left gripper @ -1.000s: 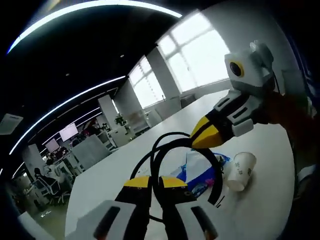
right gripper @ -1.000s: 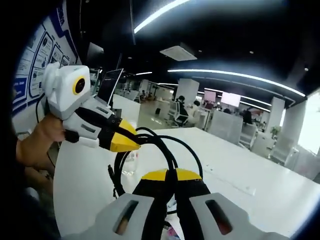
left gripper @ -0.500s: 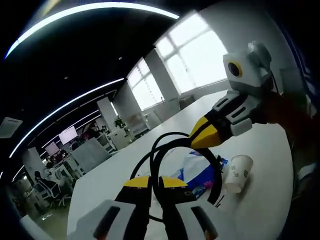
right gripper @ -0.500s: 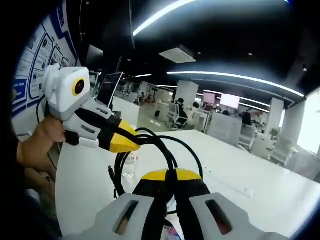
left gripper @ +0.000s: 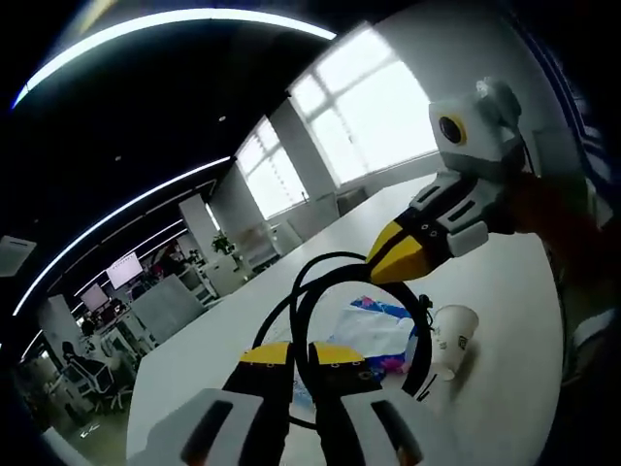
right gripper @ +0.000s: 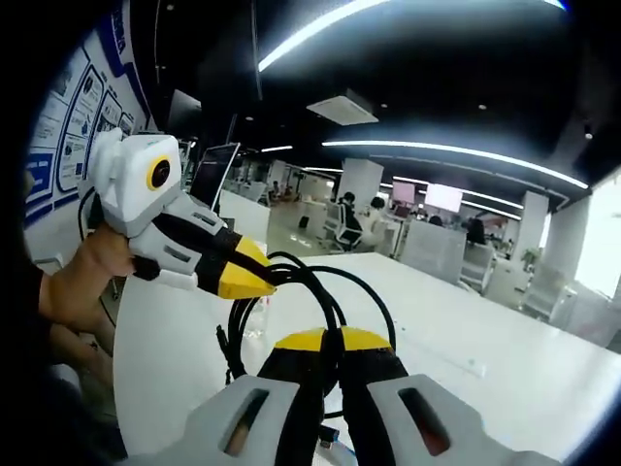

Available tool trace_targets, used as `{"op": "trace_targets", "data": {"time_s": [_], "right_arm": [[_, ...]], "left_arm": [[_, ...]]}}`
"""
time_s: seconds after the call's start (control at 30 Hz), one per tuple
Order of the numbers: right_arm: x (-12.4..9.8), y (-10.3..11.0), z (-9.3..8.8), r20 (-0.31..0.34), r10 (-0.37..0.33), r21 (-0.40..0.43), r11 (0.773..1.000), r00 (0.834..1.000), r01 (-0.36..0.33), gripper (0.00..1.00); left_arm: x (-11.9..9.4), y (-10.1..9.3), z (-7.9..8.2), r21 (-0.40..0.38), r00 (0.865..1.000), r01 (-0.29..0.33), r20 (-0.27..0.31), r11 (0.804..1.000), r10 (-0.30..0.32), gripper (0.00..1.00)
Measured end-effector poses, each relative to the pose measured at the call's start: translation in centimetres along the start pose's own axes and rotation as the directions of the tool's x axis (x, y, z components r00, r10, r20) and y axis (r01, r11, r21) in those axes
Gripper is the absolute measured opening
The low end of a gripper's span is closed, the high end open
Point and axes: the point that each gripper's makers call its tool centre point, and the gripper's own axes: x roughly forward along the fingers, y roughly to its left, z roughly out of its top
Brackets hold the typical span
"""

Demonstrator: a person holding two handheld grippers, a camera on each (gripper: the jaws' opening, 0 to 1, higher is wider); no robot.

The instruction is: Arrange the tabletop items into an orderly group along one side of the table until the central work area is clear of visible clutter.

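Both the left gripper [left gripper: 291,351] and right gripper [right gripper: 325,340] are clamped on the coiled black cable [left gripper: 335,282], lifted above the white table [left gripper: 505,320]. A paper cup [left gripper: 449,335] and blue-white wrapper [left gripper: 374,330] (2 loose items) lie beneath, so tidying looks unfinished.

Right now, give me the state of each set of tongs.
Left tongs: shut on the black cable.
Right tongs: shut on the same cable.
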Motion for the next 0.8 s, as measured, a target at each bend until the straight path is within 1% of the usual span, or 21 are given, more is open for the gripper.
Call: {"op": "trace_targets", "data": {"time_s": [0.1, 0.3, 0.43, 0.63, 0.8], "right_arm": [[-0.7, 0.2, -0.2, -0.002, -0.001, -0.004, 1.0, 1.0, 0.001, 0.01], [-2.4, 0.8, 0.1, 0.009, -0.009, -0.03, 1.0, 1.0, 0.009, 0.01], [-3.5, 1.1, 0.4, 0.025, -0.006, -0.027, 1.0, 1.0, 0.007, 0.01], [-5.0, 2.1, 0.4, 0.038, 0.001, -0.034, 0.999, 0.999, 0.0, 0.01], [-6.0, 3.2, 0.7, 0.051, 0.007, -0.046, 0.999, 0.999, -0.004, 0.01]], "left_arm": [[-0.2, -0.7, 0.2, 0.002, 1.0, 0.018, 0.005, 1.0, -0.018, 0.04], [-0.8, -1.8, 0.6, 0.029, 1.0, 0.026, 0.008, 0.999, -0.027, 0.05], [-1.7, -2.8, 1.2, 0.027, 0.998, 0.046, 0.035, 0.999, -0.047, 0.05], [-3.0, -4.3, 1.3, 0.035, 0.996, 0.07, 0.049, 0.997, -0.072, 0.05], [-3.8, -5.0, 1.2, 0.03, 0.995, 0.086, 0.05, 0.996, -0.087, 0.05]]}}
